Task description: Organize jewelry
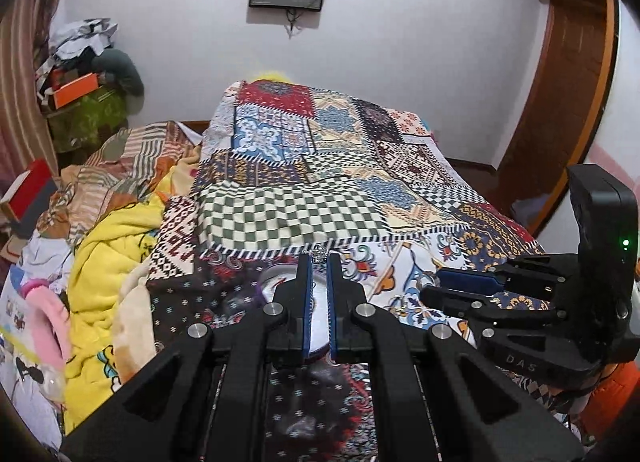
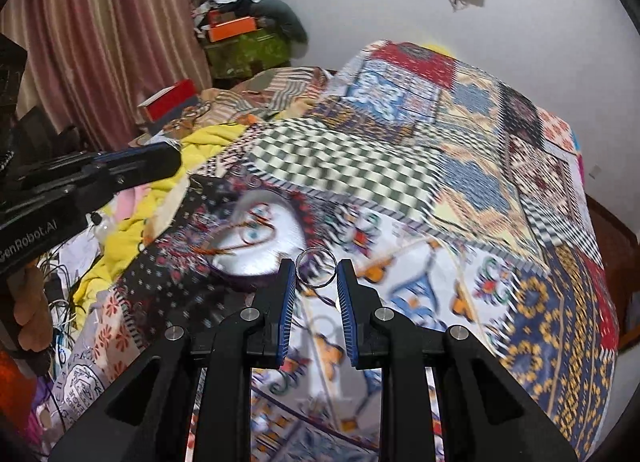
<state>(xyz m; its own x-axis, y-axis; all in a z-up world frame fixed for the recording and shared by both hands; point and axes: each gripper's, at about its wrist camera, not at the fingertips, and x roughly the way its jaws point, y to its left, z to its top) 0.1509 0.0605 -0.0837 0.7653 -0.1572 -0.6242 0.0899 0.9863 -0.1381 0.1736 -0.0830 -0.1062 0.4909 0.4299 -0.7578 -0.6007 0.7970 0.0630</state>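
A thin silver metal ring (image 2: 316, 267) is pinched between the blue pads of the right gripper (image 2: 316, 274), above the patchwork bed cover (image 2: 460, 166). The left gripper (image 1: 319, 262) is nearly pressed together on a small silver jewel (image 1: 319, 252), over a round silver dish (image 2: 260, 242).

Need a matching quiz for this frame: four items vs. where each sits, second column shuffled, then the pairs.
1. ring
2. small silver piece
3. round dish
4. orange box

A. on the corner pile by the curtain
B. between the right tongs
C. on the quilt
D. at the tips of the left tongs

Pairs: 1-B, 2-D, 3-C, 4-A
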